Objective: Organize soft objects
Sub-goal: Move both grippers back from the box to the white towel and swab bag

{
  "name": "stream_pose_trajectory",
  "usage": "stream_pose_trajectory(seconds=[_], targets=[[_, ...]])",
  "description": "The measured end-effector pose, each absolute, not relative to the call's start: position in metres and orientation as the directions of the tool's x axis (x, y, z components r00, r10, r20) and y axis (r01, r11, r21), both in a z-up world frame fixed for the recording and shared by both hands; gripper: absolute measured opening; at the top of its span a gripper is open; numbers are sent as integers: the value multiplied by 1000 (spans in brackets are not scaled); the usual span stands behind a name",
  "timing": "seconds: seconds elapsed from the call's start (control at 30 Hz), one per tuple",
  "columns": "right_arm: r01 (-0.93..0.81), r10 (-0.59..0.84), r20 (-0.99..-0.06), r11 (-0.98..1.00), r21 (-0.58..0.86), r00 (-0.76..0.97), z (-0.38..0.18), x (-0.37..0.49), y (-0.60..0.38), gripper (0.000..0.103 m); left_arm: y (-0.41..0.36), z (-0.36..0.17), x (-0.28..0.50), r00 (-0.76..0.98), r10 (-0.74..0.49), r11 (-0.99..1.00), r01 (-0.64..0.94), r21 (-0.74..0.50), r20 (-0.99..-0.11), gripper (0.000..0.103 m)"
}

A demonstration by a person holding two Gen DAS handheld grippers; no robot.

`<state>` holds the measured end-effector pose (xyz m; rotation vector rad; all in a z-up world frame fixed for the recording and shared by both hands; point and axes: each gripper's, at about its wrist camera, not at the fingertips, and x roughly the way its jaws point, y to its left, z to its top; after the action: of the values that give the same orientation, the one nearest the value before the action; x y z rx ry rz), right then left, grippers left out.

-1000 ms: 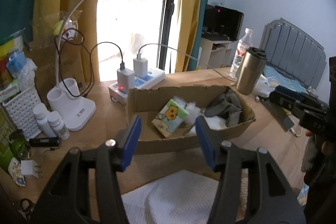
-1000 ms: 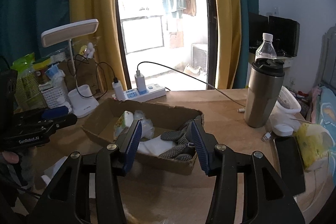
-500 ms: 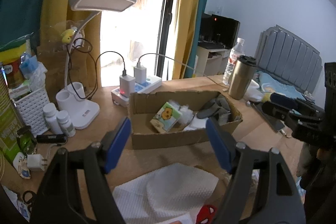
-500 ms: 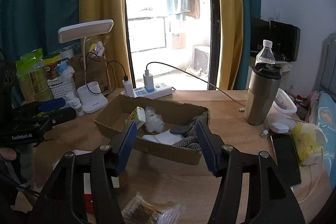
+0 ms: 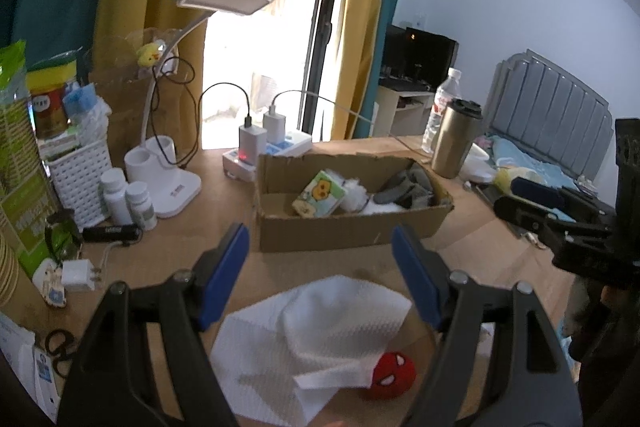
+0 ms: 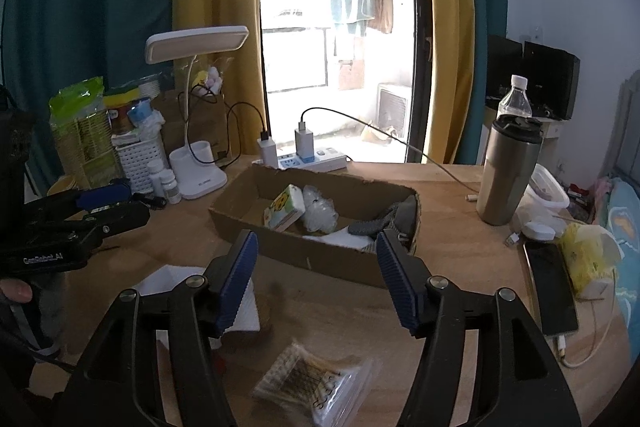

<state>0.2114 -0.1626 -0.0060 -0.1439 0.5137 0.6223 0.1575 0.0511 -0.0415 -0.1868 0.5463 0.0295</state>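
A cardboard box [image 5: 352, 227] [image 6: 304, 259] on the wooden table holds a tissue pack [image 5: 319, 193], crumpled clear plastic [image 6: 318, 213] and grey gloves [image 5: 408, 183]. A white cloth [image 5: 320, 331] lies in front of it, partly over a red spider-face plush ball [image 5: 390, 375]. My left gripper [image 5: 320, 275] is open and empty above the cloth. My right gripper [image 6: 316, 281] is open and empty before the box, above a clear bag of cotton swabs [image 6: 316, 383].
A desk lamp [image 5: 172, 163], white basket [image 5: 82, 175], pill bottles [image 5: 128, 199] and power strip [image 5: 268, 151] stand left and behind. A steel tumbler [image 6: 510, 171], phone [image 6: 550, 287] and yellow tissue pack [image 6: 586, 259] sit at the right.
Both grippers have pulled back and up from the box. Their jaws have opened wider. The plush ball and swab bag have come into view.
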Motion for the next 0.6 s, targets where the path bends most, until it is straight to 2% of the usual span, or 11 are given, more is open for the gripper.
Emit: stream_pose_trajectory(seconds=[0.6], targets=[[-586, 502, -557, 809, 32, 662, -37, 182, -169, 66, 45, -82, 132, 811, -47, 975, -88, -202, -582, 76]])
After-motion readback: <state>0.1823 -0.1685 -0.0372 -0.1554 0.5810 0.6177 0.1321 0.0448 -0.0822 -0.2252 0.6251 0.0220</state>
